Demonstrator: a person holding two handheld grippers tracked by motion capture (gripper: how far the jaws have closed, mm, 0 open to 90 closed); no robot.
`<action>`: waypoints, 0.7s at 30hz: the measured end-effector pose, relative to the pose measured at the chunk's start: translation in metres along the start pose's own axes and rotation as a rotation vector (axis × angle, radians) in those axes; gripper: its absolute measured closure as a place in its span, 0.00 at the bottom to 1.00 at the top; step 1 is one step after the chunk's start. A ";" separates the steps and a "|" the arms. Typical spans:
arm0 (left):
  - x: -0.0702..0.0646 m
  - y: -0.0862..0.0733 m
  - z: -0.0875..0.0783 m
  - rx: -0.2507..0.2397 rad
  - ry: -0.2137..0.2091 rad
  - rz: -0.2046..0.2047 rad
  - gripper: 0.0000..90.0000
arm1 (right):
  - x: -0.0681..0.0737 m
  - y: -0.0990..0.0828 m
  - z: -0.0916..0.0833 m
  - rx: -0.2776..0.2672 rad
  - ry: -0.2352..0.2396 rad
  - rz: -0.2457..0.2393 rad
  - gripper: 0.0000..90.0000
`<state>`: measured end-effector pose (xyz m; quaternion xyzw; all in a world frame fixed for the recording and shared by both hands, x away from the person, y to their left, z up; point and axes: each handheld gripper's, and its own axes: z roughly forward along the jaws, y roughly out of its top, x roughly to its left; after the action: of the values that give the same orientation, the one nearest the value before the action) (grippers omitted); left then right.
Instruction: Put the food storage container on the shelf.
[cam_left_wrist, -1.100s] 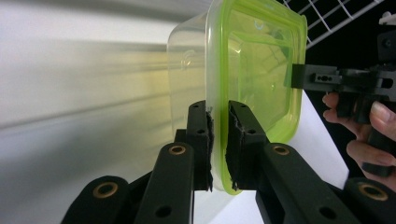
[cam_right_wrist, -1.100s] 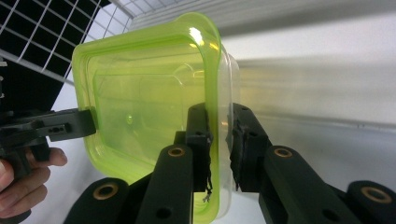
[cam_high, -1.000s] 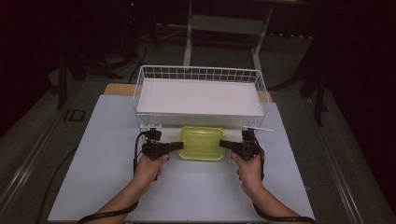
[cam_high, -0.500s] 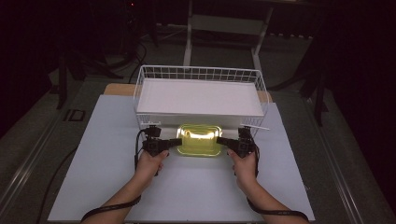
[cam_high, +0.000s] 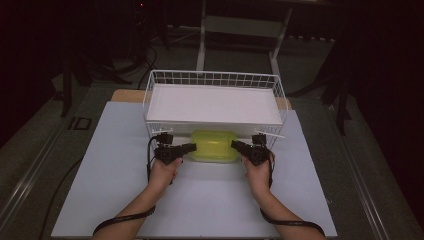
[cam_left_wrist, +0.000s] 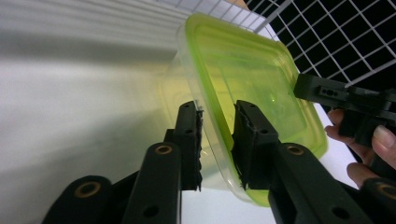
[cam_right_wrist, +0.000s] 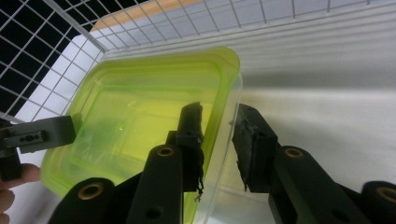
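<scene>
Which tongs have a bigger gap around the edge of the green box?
The right tongs: one pad stands clear of the green box. The left tongs sit closer on the rim.

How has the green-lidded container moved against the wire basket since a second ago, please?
Yes: the container has gone slightly away from the person, closer under the wire basket.

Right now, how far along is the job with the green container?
Done: the green container looks set down on the table, against the front of the wire basket. In hand: the left gripper and right gripper straddle its rim at either end, their jaws just opening to let go. Left: draw both grippers back clear.
</scene>
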<state>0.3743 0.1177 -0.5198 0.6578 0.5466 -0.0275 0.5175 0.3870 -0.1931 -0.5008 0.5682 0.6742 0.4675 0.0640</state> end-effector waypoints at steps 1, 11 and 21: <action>0.001 0.000 0.001 -0.004 0.001 0.000 0.78 | -0.001 0.000 0.001 -0.004 0.004 0.011 0.79; 0.001 0.001 0.005 -0.033 0.048 0.037 0.65 | 0.000 0.000 0.008 -0.043 -0.024 -0.031 0.72; -0.004 0.005 0.002 -0.034 0.073 0.064 0.47 | 0.006 0.002 -0.001 -0.049 -0.065 -0.072 0.54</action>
<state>0.3773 0.1138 -0.5149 0.6668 0.5441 0.0224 0.5088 0.3854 -0.1891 -0.4965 0.5566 0.6800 0.4628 0.1165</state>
